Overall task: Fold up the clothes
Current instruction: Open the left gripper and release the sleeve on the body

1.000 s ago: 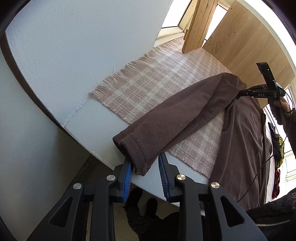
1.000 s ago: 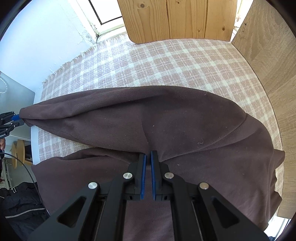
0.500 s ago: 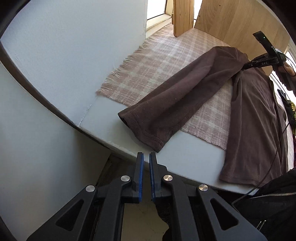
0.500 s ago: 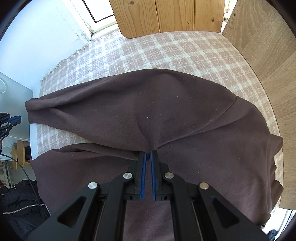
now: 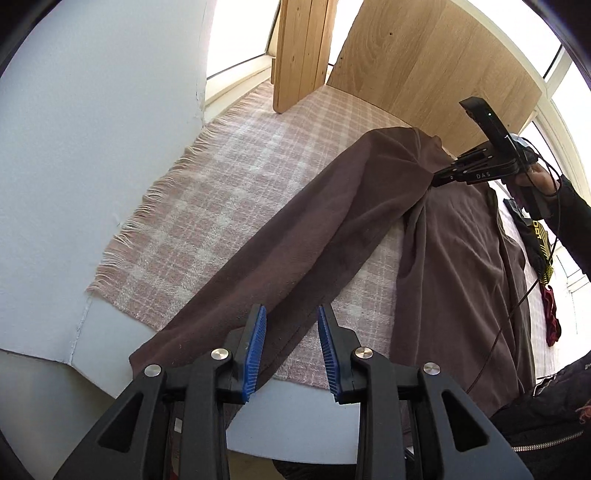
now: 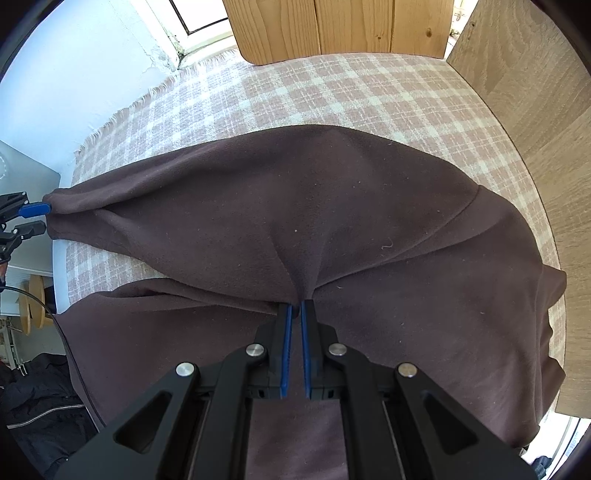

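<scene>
Left wrist view
- left gripper point(image 5: 291, 347): jaws standing partly apart, having just been opening; the blue pads are flanking the sleeve's lower part without pressing on it.
- sleeve point(image 5: 295, 251): lying stretched out diagonally across the checked cloth, its cuff end reaching past the cloth's near edge onto the bare white worktop.
- sweater point(image 5: 454, 266): brown, body lying along the right side of the worktop, hem hanging over the near edge.
- right gripper point(image 5: 436, 181): showing at far right, held by a hand point(image 5: 535, 177), tips pinching the fabric where the sleeve is joining the body.
- checked cloth point(image 5: 229, 206): pink and white, fringed edge running along the white wall.
- worktop point(image 5: 295, 421): bare white strip showing at the near edge under the gripper.
- wooden panel point(image 5: 436, 66): standing at the far edge.

Right wrist view
- right gripper point(image 6: 297, 310): jaws nearly closed, tips gripping a bunched fold of the sweater point(image 6: 332, 206); creases are fanning out from the pinch.
- sleeve point(image 6: 166, 206): running left toward the worktop's left edge.
- left gripper point(image 6: 31, 218): showing at the left edge of the worktop, one blue pad touching the cuff, the jaws standing apart.
- checked cloth point(image 6: 332, 88): lying under the sweater, reaching to the wooden boards point(image 6: 332, 26) at the far edge.
</scene>
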